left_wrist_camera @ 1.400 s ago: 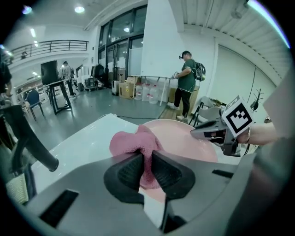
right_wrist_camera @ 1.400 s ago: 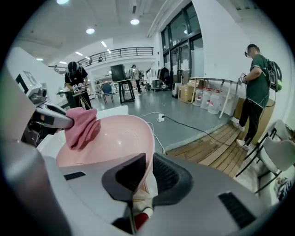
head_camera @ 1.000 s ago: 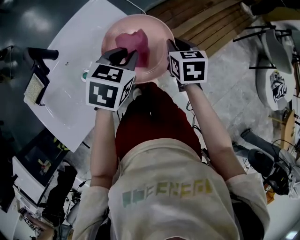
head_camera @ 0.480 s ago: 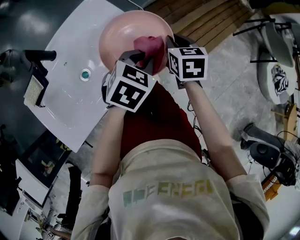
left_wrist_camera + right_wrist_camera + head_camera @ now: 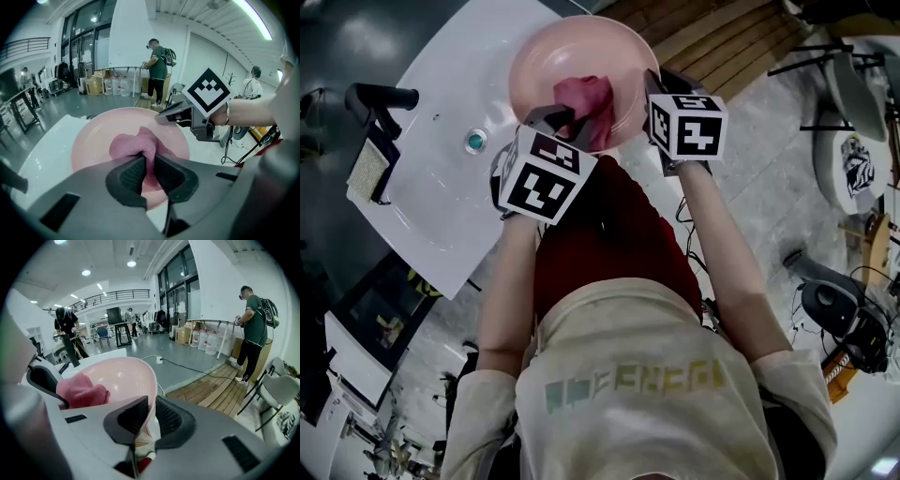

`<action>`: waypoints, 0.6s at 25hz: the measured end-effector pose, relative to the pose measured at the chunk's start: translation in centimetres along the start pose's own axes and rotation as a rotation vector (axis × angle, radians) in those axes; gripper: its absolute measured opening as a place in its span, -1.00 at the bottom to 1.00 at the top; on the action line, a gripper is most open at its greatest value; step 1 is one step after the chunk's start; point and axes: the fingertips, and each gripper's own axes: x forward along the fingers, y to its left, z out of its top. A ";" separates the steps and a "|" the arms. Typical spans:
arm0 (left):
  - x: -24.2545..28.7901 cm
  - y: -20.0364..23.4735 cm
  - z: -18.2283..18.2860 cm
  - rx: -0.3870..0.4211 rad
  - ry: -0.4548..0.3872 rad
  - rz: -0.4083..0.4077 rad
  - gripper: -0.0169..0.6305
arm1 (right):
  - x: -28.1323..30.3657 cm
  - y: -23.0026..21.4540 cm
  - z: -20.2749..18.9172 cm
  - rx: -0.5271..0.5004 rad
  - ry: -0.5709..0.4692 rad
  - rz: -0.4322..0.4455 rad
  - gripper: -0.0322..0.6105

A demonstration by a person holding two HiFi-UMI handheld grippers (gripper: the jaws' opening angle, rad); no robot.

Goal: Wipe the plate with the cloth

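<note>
A pink plate [image 5: 572, 56] is held tilted above the white sink counter [image 5: 450, 187]. My right gripper [image 5: 653, 89] is shut on the plate's rim [image 5: 151, 394], which runs between its jaws. My left gripper [image 5: 567, 117] is shut on a pink cloth [image 5: 584, 98], and the cloth [image 5: 136, 143] is pressed against the inside of the plate [image 5: 93, 140]. In the right gripper view the cloth [image 5: 79, 390] bunches at the plate's left side. The right gripper [image 5: 161, 117] shows at the plate's far rim in the left gripper view.
A dark tap [image 5: 380, 103] and a sponge-like pad [image 5: 366, 173] sit at the counter's left end, a drain [image 5: 474, 142] in its middle. Wooden decking [image 5: 722, 47] and chairs [image 5: 853, 103] lie to the right. People [image 5: 157, 70] stand by a table far off.
The left gripper with the cloth has slid across the plate's inside, from the upper middle toward the right and then back to the centre. The right gripper keeps its hold on the rim.
</note>
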 end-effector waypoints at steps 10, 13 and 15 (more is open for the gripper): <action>-1.7 2.4 -1.9 -0.041 0.014 0.053 -0.76 | -0.4 0.2 -0.2 -0.013 0.000 -0.008 -0.68; -2.3 3.3 -2.1 -0.047 0.014 0.080 -0.76 | -0.5 0.1 -0.3 -0.013 -0.002 -0.011 -0.68; -2.8 4.0 -2.1 -0.051 0.014 0.097 -0.76 | -0.6 0.1 -0.2 -0.014 -0.003 -0.012 -0.68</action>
